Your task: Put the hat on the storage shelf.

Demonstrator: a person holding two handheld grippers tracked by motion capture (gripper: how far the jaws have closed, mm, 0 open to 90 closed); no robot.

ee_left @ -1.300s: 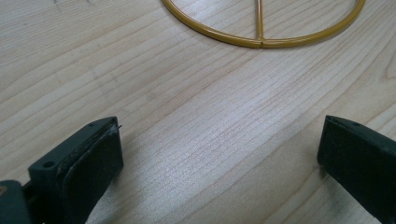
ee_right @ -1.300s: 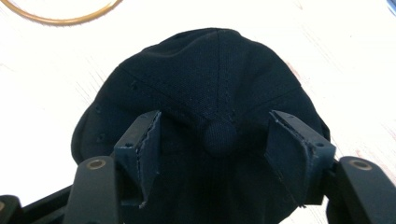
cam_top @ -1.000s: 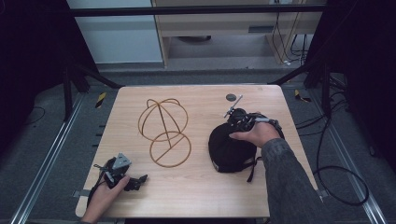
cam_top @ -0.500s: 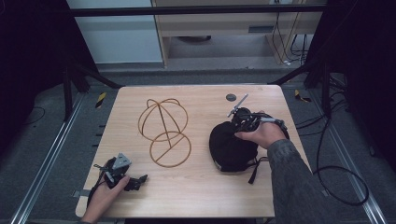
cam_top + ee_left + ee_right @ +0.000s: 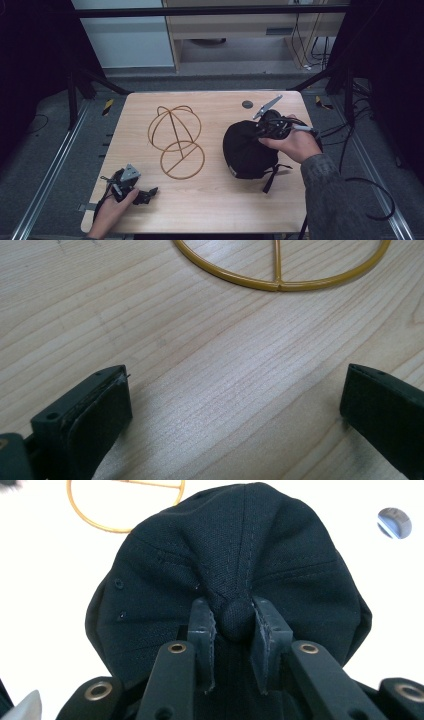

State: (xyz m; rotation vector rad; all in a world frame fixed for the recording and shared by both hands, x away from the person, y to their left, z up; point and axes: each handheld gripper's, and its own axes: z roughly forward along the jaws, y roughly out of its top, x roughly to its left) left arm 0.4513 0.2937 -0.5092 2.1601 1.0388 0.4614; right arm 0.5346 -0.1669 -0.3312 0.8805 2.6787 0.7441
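Here I keep the right hand-held gripper (image 5: pixel 235 625) pinched on the crown button of the black cap (image 5: pixel 247 150) at the counter's (image 5: pixel 220 210) right, ready for the wire stand (image 5: pixel 176 141), while the left hand-held gripper (image 5: pixel 148 192) rests wide apart, holding nothing.

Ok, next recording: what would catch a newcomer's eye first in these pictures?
First, the black fabric baseball cap on the right of the light wooden table, pinched at its top button by the right hand-held gripper. Next, the gold wire dome-shaped hat stand at the table's middle, apart from the cap. The left hand-held gripper rests open near the front left corner.
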